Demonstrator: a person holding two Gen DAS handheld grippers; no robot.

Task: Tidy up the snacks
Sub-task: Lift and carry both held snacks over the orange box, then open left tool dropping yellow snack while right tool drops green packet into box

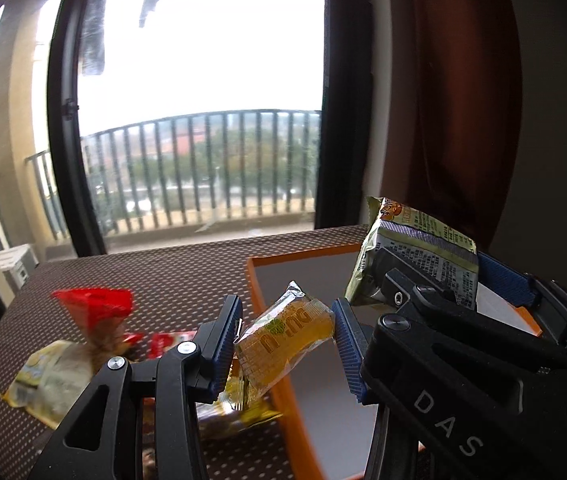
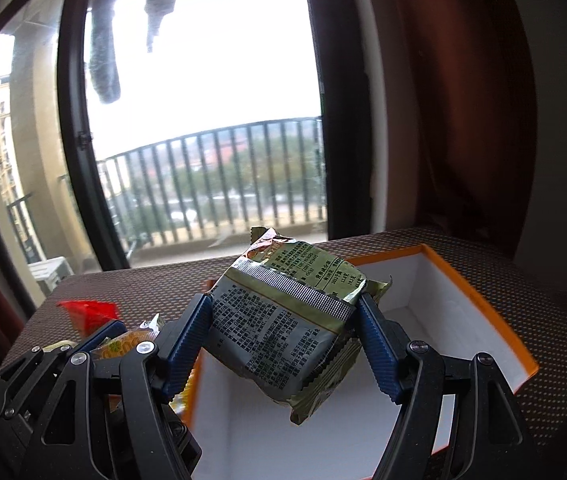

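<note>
Brown dotted table (image 1: 171,276) before a balcony window (image 1: 203,92). My left claw (image 1: 289,344) pinches a yellow packet (image 1: 283,340), crinkled foil, just over the box (image 1: 279,264) rim. My right claw (image 2: 283,332) pinches a green packet (image 2: 283,320), printed foil, above the box's white interior (image 2: 435,312). Left of the box: red packet (image 1: 95,308), pale yellow packet (image 1: 51,380), blurred. Orange-edged cardboard box, rectangular.

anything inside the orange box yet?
The orange box shows bare white floor and walls. The green packet, gripped by the right gripper, hangs above it and hides part of the floor, so that patch can't be checked.
</note>
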